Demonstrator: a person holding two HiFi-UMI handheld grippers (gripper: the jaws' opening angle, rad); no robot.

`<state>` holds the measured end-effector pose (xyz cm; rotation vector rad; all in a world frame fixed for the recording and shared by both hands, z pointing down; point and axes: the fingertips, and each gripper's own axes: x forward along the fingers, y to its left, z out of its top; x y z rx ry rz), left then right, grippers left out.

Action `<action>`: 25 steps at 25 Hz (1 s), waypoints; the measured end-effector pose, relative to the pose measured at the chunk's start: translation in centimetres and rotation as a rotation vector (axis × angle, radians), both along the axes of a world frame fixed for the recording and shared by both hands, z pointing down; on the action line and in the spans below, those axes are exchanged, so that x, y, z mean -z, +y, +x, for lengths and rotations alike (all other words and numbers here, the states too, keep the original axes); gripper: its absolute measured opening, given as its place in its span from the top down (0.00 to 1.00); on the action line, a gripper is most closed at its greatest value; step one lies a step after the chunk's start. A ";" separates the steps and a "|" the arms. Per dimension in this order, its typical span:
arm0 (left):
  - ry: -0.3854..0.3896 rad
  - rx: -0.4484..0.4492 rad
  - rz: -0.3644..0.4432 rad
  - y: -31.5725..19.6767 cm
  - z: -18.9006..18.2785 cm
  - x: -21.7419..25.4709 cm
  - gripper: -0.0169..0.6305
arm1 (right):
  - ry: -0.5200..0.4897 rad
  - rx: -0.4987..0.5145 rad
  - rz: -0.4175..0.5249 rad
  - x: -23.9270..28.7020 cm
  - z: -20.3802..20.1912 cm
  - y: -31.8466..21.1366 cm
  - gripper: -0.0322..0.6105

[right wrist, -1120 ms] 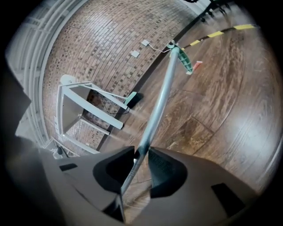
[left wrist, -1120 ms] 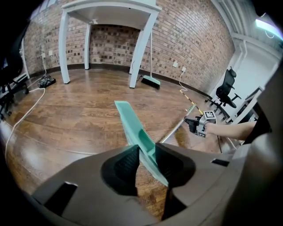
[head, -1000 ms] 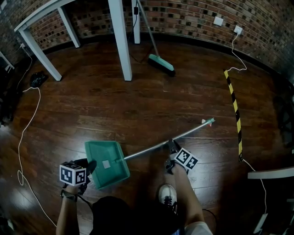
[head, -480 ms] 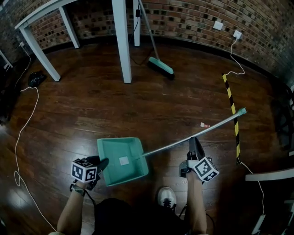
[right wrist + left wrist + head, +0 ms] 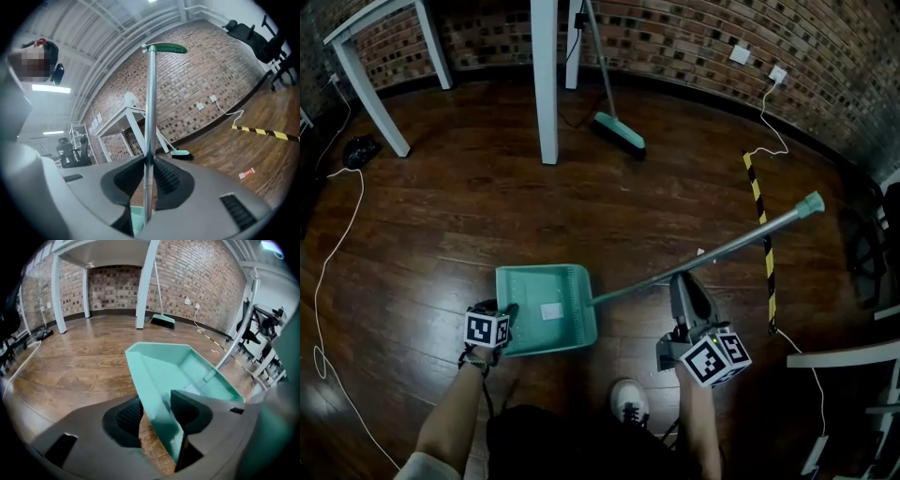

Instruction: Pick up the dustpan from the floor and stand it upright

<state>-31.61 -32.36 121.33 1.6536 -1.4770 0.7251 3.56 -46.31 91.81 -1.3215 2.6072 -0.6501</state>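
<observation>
Near the dustpan (image 5: 534,291), one white shoe (image 5: 629,401)

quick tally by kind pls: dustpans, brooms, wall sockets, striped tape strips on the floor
dustpan: 1
broom: 1
wall sockets: 2
striped tape strip: 1
total: 5
</observation>
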 end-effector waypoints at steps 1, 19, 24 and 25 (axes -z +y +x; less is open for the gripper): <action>0.047 0.037 -0.010 -0.1 -0.2 -0.4 0.65 | 0.008 0.015 0.020 0.8 -0.5 0.3 0.87; -0.052 0.206 0.308 0.3 -5.6 3.0 0.60 | 0.056 0.192 0.220 7.5 -7.3 3.6 0.88; -0.121 0.200 0.440 -0.4 -6.4 7.2 0.96 | 0.056 0.169 0.249 8.1 -6.3 3.8 0.91; -0.126 0.188 0.468 -0.7 -6.2 8.2 0.96 | 0.061 0.159 0.259 8.3 -6.0 3.9 0.92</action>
